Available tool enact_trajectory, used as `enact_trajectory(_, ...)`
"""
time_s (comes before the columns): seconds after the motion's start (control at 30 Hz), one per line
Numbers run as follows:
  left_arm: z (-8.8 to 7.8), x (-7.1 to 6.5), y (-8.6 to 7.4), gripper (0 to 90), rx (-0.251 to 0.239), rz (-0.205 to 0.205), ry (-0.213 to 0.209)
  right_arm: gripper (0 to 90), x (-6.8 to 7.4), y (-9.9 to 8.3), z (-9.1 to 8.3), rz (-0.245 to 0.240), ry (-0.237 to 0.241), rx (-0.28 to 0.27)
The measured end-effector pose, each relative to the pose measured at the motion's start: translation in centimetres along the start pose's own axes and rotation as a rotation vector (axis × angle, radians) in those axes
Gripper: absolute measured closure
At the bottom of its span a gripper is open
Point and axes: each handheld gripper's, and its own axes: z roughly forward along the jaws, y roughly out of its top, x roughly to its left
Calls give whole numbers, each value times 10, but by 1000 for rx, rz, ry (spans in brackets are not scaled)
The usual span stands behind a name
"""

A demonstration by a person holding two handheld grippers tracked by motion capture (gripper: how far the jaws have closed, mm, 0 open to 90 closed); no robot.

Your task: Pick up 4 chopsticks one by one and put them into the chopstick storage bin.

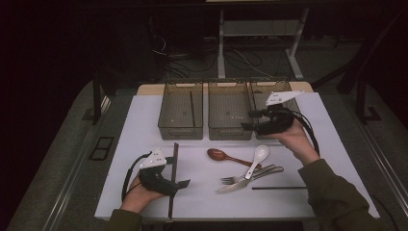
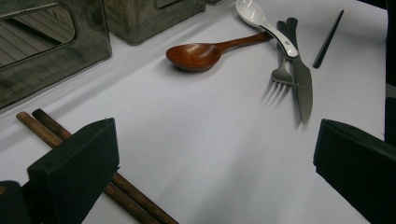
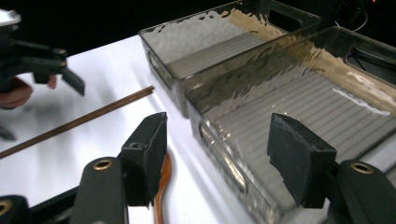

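Both claws, left [image 1: 179, 179] and right [image 1: 246, 120], gape empty over the desk [image 1: 144, 125]; thin, stiff wooden chopsticks [image 1: 172, 178] likely need a mid-length pinch.

A white table top [image 1: 144, 125] carried three smoked clear bins [image 1: 181, 109] in a row at 12 o'clock. At centre lay a brown wooden spoon [image 1: 217, 154], a white spoon [image 1: 260, 153], a fork [image 1: 231, 180] and a knife [image 1: 235, 186], the white spoon resting across the fork and knife. A single black chopstick [image 1: 279, 187] lay at 4 o'clock. Brown chopsticks [image 1: 173, 168] lay at 8 o'clock. Cables [image 1: 240, 60] crossed the floor beyond.
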Motion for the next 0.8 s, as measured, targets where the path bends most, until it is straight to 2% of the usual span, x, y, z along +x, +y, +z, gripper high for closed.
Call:
enact_trajectory(0.13,-1,0,1,0,3,0,6,387,3,-13,-14,-18,14,10)
enact_trajectory(0.4,1,3,0,0,9,1,5,408,11,-36,-32,-59,39,100)
enact_trajectory(0.57,0,3,-1,0,9,9,2,414,16,-48,-37,-63,55,139)
enact_trajectory(0.8,-5,1,-3,0,11,12,15,454,21,-67,-44,-79,54,209)
